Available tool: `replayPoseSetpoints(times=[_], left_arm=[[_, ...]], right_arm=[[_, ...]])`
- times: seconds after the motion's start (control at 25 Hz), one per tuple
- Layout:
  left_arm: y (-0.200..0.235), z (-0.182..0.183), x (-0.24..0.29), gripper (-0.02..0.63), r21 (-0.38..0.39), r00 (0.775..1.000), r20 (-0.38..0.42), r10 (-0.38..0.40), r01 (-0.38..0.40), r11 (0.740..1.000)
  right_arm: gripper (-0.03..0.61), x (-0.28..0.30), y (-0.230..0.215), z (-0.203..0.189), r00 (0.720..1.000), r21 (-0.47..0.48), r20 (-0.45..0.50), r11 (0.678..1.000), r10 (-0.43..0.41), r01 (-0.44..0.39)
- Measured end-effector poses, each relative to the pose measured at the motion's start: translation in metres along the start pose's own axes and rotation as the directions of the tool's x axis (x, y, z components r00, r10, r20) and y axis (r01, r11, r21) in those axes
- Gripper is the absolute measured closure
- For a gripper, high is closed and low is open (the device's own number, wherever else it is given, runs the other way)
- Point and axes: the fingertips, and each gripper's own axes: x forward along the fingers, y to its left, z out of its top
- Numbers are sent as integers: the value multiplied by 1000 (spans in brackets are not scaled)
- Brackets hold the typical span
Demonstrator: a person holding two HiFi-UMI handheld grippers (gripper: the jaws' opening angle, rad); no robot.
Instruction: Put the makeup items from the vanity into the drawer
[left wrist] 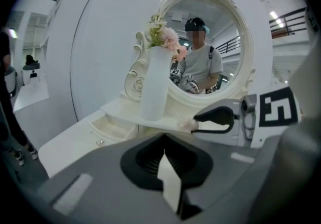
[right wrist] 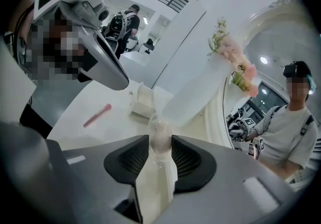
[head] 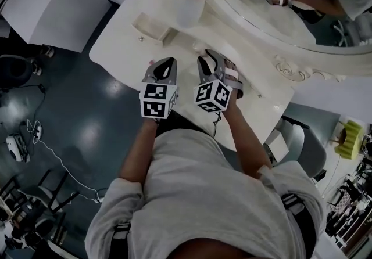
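Note:
My right gripper [right wrist: 159, 140] is shut on a small clear, pinkish bottle [right wrist: 160, 137], held upright between its pads above the white vanity top [head: 125, 37]. From the left gripper view, the same right gripper [left wrist: 193, 123] shows the bottle [left wrist: 187, 125] at its tips. A small open drawer [head: 152, 25] [right wrist: 142, 100] sits on the vanity to the left of the vase. A pink stick-shaped makeup item [right wrist: 97, 115] lies on the vanity top left of the drawer. My left gripper [head: 168, 61] [left wrist: 163, 137] hovers beside the right one, jaws together with nothing in them.
A tall white vase [head: 190, 8] [left wrist: 154, 85] of pink flowers stands just right of the drawer. The round mirror [head: 290, 20] with its ornate frame runs along the back and reflects the person. The vanity's front edge [head: 116, 69] drops to a dark floor.

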Motion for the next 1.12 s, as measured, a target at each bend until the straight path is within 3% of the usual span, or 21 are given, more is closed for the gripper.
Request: replayPoseSetpoints(times=[0.6, 1.12], left_arm=[[101, 25, 15, 611, 13, 1000, -5, 25, -25, 1000], [186, 27, 44, 611, 3, 998, -59, 9, -9, 1000]], right_arm=[[434, 55, 27, 99, 993, 11, 98, 998, 64, -65], [433, 118, 41, 145, 988, 100, 88, 986, 123, -132]])
